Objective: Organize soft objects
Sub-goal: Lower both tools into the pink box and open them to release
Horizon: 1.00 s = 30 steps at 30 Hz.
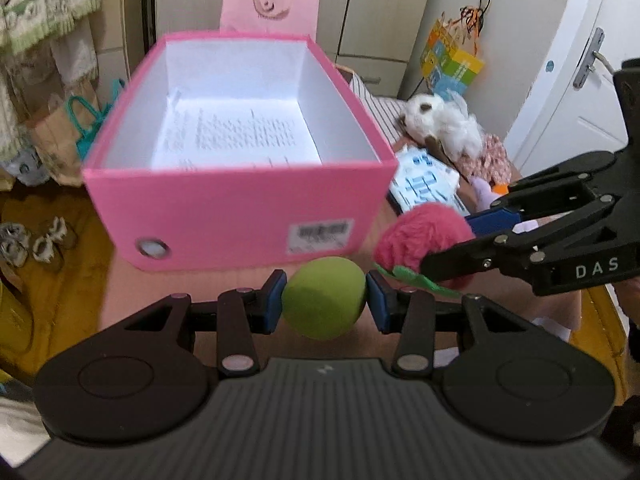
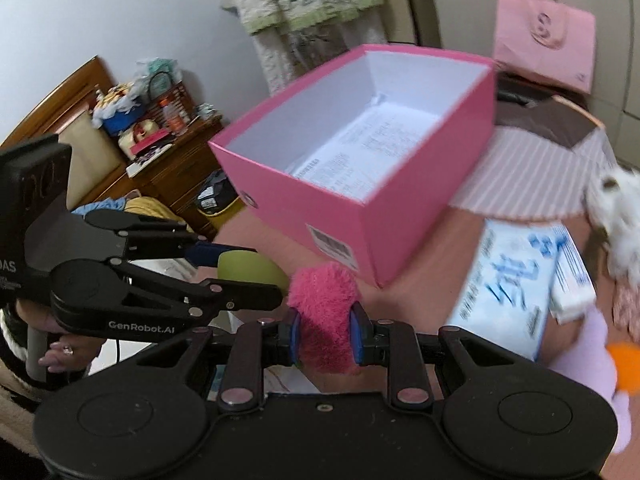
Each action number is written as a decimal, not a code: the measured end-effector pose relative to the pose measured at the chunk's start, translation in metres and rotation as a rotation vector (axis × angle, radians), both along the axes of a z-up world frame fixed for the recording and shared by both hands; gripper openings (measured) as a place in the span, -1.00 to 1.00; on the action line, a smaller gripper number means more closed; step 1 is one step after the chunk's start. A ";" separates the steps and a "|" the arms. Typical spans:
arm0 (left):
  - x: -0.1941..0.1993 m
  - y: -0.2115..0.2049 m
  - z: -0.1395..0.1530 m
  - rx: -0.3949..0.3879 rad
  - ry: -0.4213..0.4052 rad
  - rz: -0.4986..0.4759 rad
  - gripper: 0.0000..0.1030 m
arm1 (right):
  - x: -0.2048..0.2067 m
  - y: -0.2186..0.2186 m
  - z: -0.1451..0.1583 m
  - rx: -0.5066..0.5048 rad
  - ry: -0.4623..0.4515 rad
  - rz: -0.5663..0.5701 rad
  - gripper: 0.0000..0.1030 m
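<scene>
**Two soft toys held just short of the pink box**

While both claws are clenched on their loads, the step in hand looks like carrying them over the rim of the open pink cardboard box (image 1: 240,204). The left gripper (image 1: 325,298) squeezes a smooth round green foam ball (image 1: 324,304) between its blue pads, low in the centre of the left wrist view and just in front of the box's near wall. The right gripper (image 2: 323,330) pinches a fuzzy pink plush strawberry (image 2: 324,316), whose green felt leaf shows in the left wrist view; it sits beside the box's near corner.

To do this well, each claw should probably lift clear of the rim before letting go, and the two should not crowd each other, since they are close together now.

The box, holding only a printed sheet, rests on a pinkish tabletop (image 1: 124,288). At the right of the frame lie a white fluffy plush animal (image 1: 444,120) and a blue-and-white printed packet (image 2: 508,280). A pink paper bag (image 1: 272,4) stands behind the box.
</scene>
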<state>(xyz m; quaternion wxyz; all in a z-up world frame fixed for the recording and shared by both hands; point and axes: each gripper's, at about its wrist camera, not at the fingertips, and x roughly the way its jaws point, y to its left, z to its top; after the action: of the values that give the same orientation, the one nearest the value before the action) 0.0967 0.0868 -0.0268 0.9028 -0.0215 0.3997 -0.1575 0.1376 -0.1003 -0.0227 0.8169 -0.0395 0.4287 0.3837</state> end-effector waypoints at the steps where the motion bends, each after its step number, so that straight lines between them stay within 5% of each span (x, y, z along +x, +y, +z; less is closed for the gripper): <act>1: 0.001 0.004 0.006 0.008 -0.013 0.003 -0.17 | 0.001 0.005 0.006 0.002 -0.009 0.006 -0.45; 10: 0.032 0.035 0.052 0.007 -0.112 -0.009 -0.17 | 0.028 0.030 0.049 0.043 -0.113 0.017 -0.44; 18: 0.106 0.044 0.074 -0.057 -0.169 0.029 -0.18 | 0.107 0.040 0.062 0.127 -0.137 -0.060 -0.42; 25: 0.196 0.048 0.049 -0.090 -0.039 0.066 -0.27 | 0.174 0.051 0.040 0.047 -0.132 -0.103 -0.42; 30: 0.226 0.040 0.027 -0.046 0.010 0.094 -0.33 | 0.197 0.059 0.015 -0.037 -0.139 -0.104 -0.42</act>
<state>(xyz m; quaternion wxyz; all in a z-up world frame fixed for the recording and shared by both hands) 0.3223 0.1270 -0.0002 0.9064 -0.0617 0.3990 -0.1239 0.3349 -0.0412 -0.0074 0.8627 -0.0587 0.3793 0.3294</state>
